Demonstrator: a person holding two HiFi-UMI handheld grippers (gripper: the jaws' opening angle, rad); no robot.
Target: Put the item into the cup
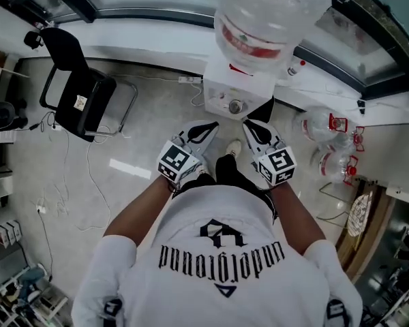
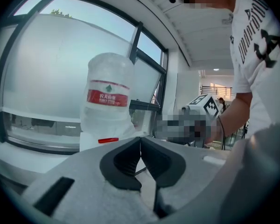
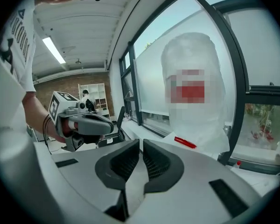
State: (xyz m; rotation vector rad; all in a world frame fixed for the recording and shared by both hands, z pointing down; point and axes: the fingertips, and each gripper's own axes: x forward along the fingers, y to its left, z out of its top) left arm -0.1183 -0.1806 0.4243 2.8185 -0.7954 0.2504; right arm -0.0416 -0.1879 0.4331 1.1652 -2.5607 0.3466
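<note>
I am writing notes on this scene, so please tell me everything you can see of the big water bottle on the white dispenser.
The water bottle is large, made of cloudy translucent plastic, with a rounded top and a red label with white print around its body. It stands upright on the white dispenser, in front of the window. Only the dispenser touches it. How full it is cannot be told.

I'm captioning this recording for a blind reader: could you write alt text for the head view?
Seen from above, a person in a white T-shirt holds the left gripper and right gripper side by side toward a water dispenser topped with a large bottle. A black chair stands at left; spare bottles at right.
</note>
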